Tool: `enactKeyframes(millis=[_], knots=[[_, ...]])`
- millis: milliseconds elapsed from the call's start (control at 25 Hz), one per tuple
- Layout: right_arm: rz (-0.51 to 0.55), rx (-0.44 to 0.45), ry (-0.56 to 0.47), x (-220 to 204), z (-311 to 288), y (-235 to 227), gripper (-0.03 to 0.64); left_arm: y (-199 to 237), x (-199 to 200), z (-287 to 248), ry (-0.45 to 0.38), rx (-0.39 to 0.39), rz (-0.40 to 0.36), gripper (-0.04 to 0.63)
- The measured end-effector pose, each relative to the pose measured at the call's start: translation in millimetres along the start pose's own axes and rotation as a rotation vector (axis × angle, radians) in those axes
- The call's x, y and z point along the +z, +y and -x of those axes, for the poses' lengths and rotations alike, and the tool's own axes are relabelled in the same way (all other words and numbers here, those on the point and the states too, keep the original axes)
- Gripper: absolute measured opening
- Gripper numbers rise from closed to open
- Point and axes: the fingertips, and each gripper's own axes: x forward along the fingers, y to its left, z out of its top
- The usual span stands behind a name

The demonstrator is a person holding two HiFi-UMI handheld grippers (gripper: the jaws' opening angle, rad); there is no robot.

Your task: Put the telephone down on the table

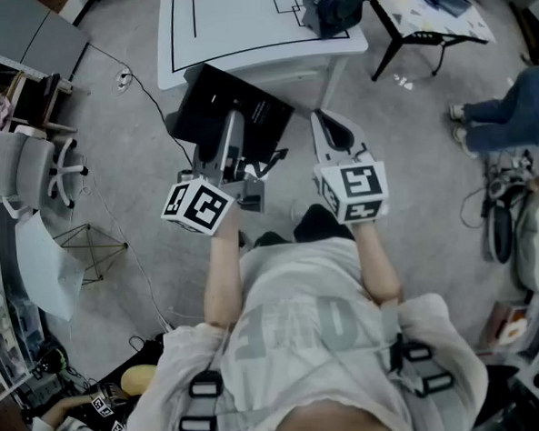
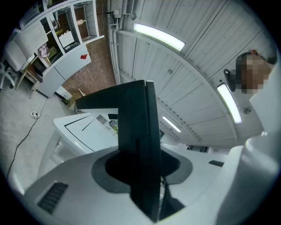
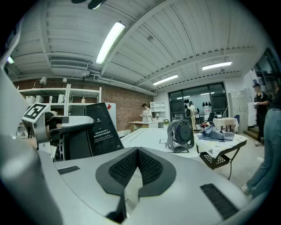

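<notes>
The telephone [image 1: 262,116] is a flat black slab with small white print on one face. It is held in the air in front of the white table [image 1: 240,25], below its near edge in the head view. My left gripper [image 1: 231,128] is shut on it, the pads pressing on both flat sides [image 2: 134,127]. In the right gripper view the telephone [image 3: 103,130] stands upright at left, with the table [image 3: 149,139] behind it. My right gripper [image 1: 326,125] hovers just to the right, shut with nothing in it [image 3: 137,154].
A black fan [image 1: 331,4] stands on the white table's right end [image 3: 180,134]. A folding table with cloth [image 1: 425,5] is at the far right. A person's legs in jeans [image 1: 511,113] are at right, and a grey chair [image 1: 30,165] at left.
</notes>
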Motion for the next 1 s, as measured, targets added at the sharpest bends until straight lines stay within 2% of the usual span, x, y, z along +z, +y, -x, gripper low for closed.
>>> enactKeyframes(millis=[120,240,400,680,1000], knots=[[-0.041,0.026,0.023,-2,-16,3,0.007,12,8,-3,-0.02,0.059,0.04,0.167],[-0.031,0.034,0.026,8,-17,4,0.007,15,16,3,-0.026,0.085,0.041,0.167],[-0.041,0.041,0.003,24,-19,10,0.006,15,29,11,-0.02,0.1,0.008,0.167],[-0.108,0.081,-0.011,28,-16,29,0.008,17,44,27,-0.017,0.111,0.026,0.167],[-0.084,0.106,-0.018,35,-27,19,0.008,15,55,14,-0.054,0.104,0.047,0.167]])
